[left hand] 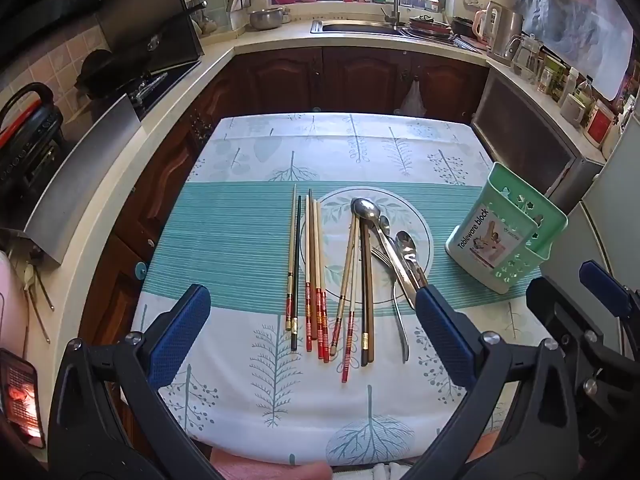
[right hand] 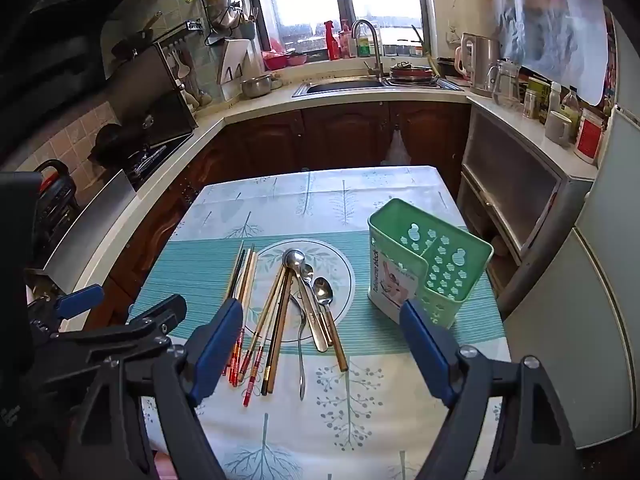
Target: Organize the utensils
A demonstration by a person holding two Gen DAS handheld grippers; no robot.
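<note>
Left gripper (left hand: 308, 316) and right gripper (right hand: 320, 344) were held low at the near table edge, jaws wide apart, nothing gripped. Chopsticks (left hand: 314, 272) and spoons (right hand: 316, 300) lay loose mid-cloth, some crossed. Green caddy (right hand: 424, 268) stood upright beyond, to the right. One outer chopstick is best pinched near its end, clear of neighbours

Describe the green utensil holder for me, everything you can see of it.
The green utensil holder looks like mint plastic: a taller perforated back compartment with cut-out holes and a lower front one carrying a "Tableware block" label. It stands upright on the tablecloth, right of the spoons and chopsticks, apart from them. Nothing shows above its rims; neither hand-held gripper touches it.
</note>
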